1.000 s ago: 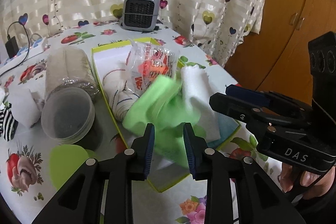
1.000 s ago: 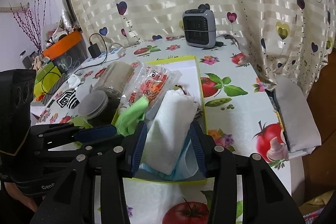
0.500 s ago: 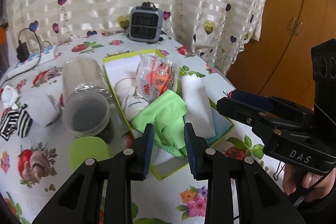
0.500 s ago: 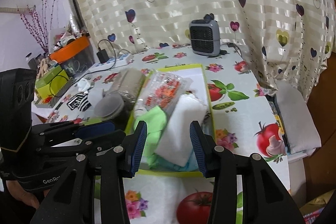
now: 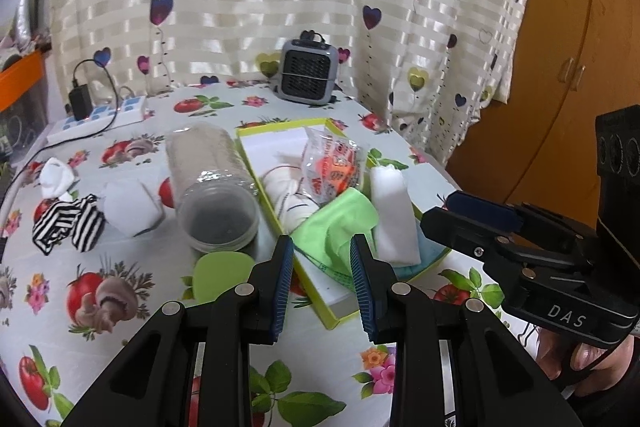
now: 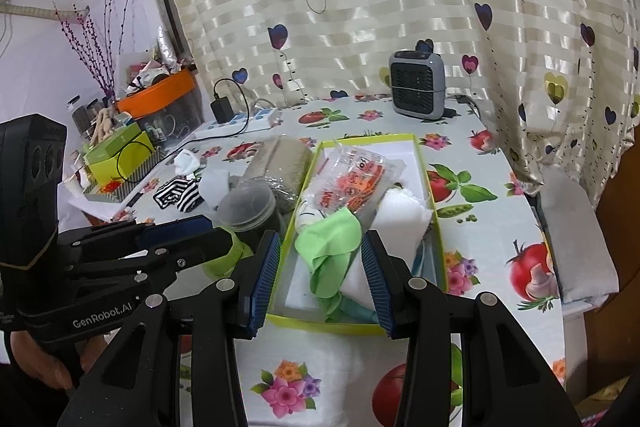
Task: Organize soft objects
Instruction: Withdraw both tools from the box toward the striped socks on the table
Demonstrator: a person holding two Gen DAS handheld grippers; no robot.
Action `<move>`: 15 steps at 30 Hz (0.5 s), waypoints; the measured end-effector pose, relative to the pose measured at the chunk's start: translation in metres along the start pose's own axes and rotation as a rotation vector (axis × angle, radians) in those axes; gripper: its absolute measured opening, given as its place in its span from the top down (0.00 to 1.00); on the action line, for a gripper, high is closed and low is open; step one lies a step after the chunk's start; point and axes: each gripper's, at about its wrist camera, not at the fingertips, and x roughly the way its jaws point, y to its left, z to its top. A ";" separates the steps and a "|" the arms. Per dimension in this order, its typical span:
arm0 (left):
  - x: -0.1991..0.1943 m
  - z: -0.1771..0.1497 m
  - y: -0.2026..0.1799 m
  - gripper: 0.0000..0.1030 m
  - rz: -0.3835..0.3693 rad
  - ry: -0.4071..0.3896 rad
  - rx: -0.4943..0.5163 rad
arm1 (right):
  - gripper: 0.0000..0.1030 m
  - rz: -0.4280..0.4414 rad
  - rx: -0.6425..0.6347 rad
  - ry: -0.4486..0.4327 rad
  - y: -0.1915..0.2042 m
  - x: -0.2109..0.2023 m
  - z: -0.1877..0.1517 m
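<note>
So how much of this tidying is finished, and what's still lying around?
Done, it seems: the green cloth, white towel and a plastic packet lie in the yellow-rimmed box. In hand: nothing; the left gripper and right gripper have empty, open jaws. Left: striped socks and white socks on the table.
</note>
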 end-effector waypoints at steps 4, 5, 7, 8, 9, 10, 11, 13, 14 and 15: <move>-0.004 0.000 0.005 0.73 0.007 -0.006 -0.012 | 0.58 0.006 -0.006 -0.001 0.004 0.000 0.001; -0.005 0.000 0.006 0.73 0.010 -0.008 -0.014 | 0.58 0.008 -0.008 -0.002 0.005 -0.001 0.002; -0.007 0.000 0.008 0.73 0.012 -0.012 -0.018 | 0.58 0.011 -0.010 -0.002 0.007 0.000 0.002; -0.008 0.000 0.010 0.73 0.014 -0.013 -0.021 | 0.58 0.012 -0.012 -0.001 0.008 0.000 0.002; -0.008 0.000 0.011 0.72 0.016 -0.015 -0.024 | 0.58 0.013 -0.014 0.000 0.010 0.000 0.002; -0.009 0.000 0.012 0.72 0.018 -0.017 -0.026 | 0.58 0.015 -0.017 0.000 0.011 0.000 0.002; -0.010 -0.001 0.013 0.72 0.021 -0.018 -0.028 | 0.58 0.017 -0.019 0.001 0.012 0.000 0.003; -0.011 -0.001 0.016 0.72 0.026 -0.019 -0.035 | 0.58 0.021 -0.025 0.002 0.015 0.000 0.003; -0.012 -0.001 0.017 0.73 0.027 -0.020 -0.038 | 0.58 0.023 -0.027 0.001 0.017 0.000 0.003; -0.013 -0.002 0.019 0.73 0.030 -0.021 -0.040 | 0.58 0.026 -0.030 0.001 0.018 0.001 0.004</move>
